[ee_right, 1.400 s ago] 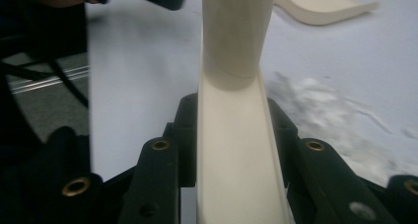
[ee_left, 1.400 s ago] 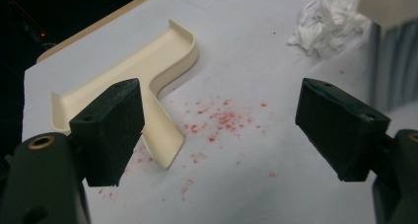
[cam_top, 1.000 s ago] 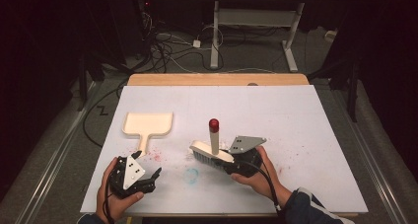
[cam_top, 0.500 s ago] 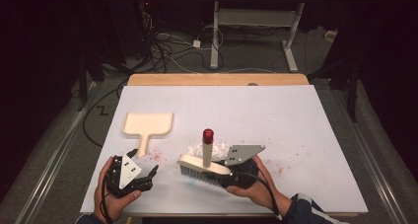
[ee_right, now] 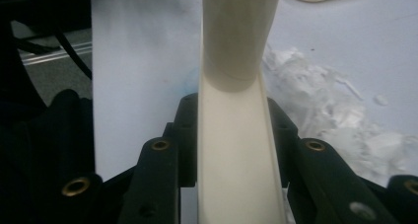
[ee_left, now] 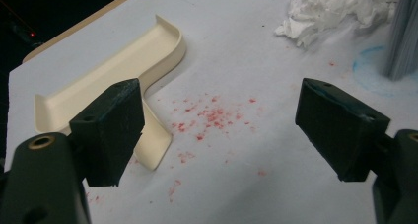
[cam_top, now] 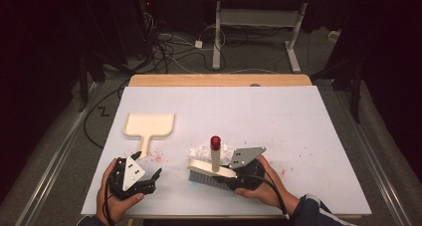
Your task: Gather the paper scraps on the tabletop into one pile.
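A cream hand brush (cam_top: 211, 169) with grey bristles and a red-capped upright handle stands on the white table sheet (cam_top: 298, 116). My right gripper (cam_top: 234, 175) is shut on the brush's back end; in the right gripper view the cream brush body (ee_right: 236, 150) sits clamped between both jaws. Just beyond the bristles lies a crumpled white tissue (cam_top: 206, 150). A cream dustpan (cam_top: 148, 126) lies to the left, its handle pointing toward me. My left gripper (cam_top: 155, 178) rests low near the front edge, open and holding nothing, with the dustpan's handle (ee_left: 153, 140) close to its left jaw.
Red specks (ee_left: 207, 118) are scattered on the sheet between the dustpan and the brush, and a faint blue ring (ee_left: 372, 68) marks the sheet by the bristles. Cables and a desk frame (cam_top: 219, 32) occupy the dark floor beyond the table.
The right hand swept the brush left and toward the table's front edge, then pushed it back up to the tissue. The left gripper stayed where it was.
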